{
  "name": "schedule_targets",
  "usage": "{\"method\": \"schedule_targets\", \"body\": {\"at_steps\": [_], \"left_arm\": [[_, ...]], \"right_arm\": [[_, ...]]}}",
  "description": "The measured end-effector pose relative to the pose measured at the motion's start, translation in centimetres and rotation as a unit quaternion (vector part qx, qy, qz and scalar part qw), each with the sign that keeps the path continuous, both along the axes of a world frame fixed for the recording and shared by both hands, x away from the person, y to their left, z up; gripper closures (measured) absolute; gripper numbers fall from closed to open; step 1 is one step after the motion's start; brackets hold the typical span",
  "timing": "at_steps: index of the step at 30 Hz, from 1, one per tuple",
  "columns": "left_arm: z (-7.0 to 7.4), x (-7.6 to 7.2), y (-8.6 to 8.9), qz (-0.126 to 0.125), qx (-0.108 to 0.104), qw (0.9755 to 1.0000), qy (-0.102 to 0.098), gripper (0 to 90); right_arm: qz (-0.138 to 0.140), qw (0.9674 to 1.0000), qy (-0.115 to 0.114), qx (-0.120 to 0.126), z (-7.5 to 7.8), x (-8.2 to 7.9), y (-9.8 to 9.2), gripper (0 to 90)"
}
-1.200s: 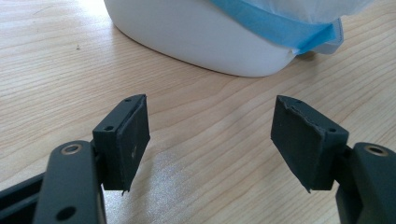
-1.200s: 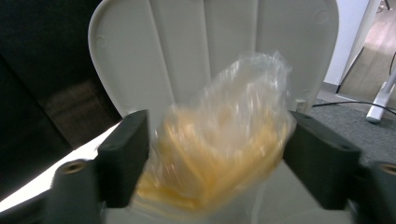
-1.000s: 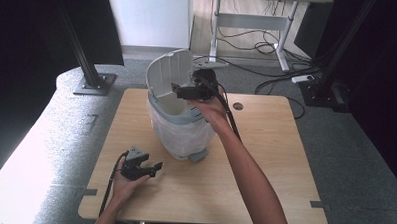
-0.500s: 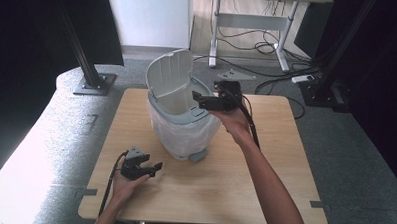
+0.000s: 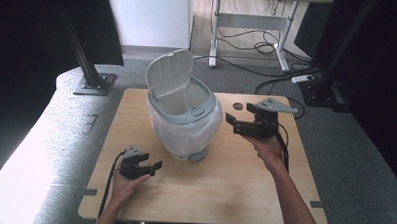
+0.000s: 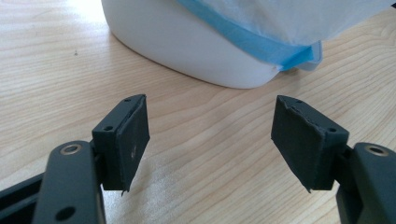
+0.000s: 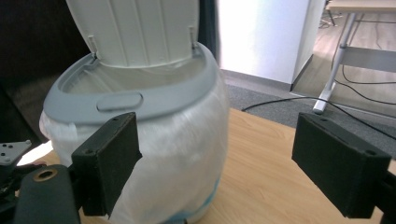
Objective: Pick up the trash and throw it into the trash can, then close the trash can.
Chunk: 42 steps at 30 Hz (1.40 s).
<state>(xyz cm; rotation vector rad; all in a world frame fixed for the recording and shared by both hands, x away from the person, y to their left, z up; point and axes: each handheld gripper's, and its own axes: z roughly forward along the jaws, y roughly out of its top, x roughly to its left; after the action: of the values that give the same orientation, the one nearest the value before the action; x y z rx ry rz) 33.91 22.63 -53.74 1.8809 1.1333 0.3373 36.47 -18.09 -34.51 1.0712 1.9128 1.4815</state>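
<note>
A small white bin (image 5: 184, 116) with a grey rim stands at the middle of the wooden table (image 5: 233, 193). Its lid (image 5: 170, 73) is raised, and a white bag liner is folded over the outside. My left gripper (image 5: 151, 163) rests on the table at the front left. It is open (image 6: 210, 140) and faces the bin's base (image 6: 187, 51) with nothing between its pads. My right gripper (image 5: 233, 122) hangs in the air just right of the bin and points at it. It is open (image 7: 217, 158), and its jaws have just been closing a little on nothing. The bin's side (image 7: 177, 140) lies beyond its left pad.
A grey pedal (image 5: 197, 155) sticks out at the bin's front base. There is a round hole (image 5: 238, 106) in the table behind my right gripper. Black stand feet (image 5: 92, 83), a desk frame (image 5: 255, 19), cables and a power strip (image 5: 305, 79) are on the floor beyond.
My right gripper has moved from over the bin's mouth out to the right and a little down, clear of the bin. The left gripper has stayed in place.
</note>
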Motion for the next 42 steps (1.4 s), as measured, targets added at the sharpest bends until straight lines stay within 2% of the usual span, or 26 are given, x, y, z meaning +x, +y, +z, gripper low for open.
{"method": "schedule_targets", "body": {"at_steps": [1, 4, 8, 12, 20, 22, 27, 35, 39, 42], "left_arm": [[0.0, 0.0, 0.0, -0.001, -0.001, 1.0, -0.001, 27.5], [0.1, 0.0, 0.0, -0.002, -0.007, 1.0, 0.0, 27.1], [0.3, -0.1, 0.1, -0.005, -0.029, 0.9996, 0.001, 26.4], [0.5, -0.2, 0.2, -0.003, -0.029, 0.9996, -0.007, 26.4], [1.4, -0.4, 0.4, -0.003, -0.046, 0.9989, -0.011, 25.9], [1.5, -0.5, 0.4, 0.0, -0.042, 0.999, -0.014, 25.5], [2.1, -0.6, 0.7, 0.002, -0.045, 0.9988, -0.019, 22.4], [3.7, -1.0, 0.4, -0.02, -0.044, 0.9984, -0.027, 14.4], [4.8, -1.2, 0.7, -0.027, -0.049, 0.9977, -0.037, 13.7], [5.7, -1.3, 1.1, -0.025, -0.06, 0.9968, -0.045, 13.2]], "right_arm": [[-0.002, 1.0, 0.001, 0.007, -0.4, -0.3, -0.4, 15.1], [-0.013, 0.9999, 0.005, 0.001, -2.4, -1.3, -2.0, 15.1], [-0.025, 0.9995, 0.016, 0.008, -5.4, -2.3, -3.9, 15.8], [-0.034, 0.9988, 0.034, 0.011, -8.5, -2.9, -5.8, 16.0], [-0.042, 0.9982, 0.044, 0.002, -12.4, -4.5, -7.0, 16.9], [-0.041, 0.9981, 0.045, 0.006, -13.2, -5.1, -7.2, 17.1], [-0.046, 0.9976, 0.051, -0.001, -13.8, -5.5, -7.8, 17.6], [-0.056, 0.9962, 0.066, 0.001, -14.9, -5.3, -8.7, 17.7], [-0.055, 0.9963, 0.066, 0.001, -14.8, -5.3, -8.6, 17.8], [-0.053, 0.9966, 0.064, 0.004, -14.6, -5.2, -8.7, 17.9]]}}
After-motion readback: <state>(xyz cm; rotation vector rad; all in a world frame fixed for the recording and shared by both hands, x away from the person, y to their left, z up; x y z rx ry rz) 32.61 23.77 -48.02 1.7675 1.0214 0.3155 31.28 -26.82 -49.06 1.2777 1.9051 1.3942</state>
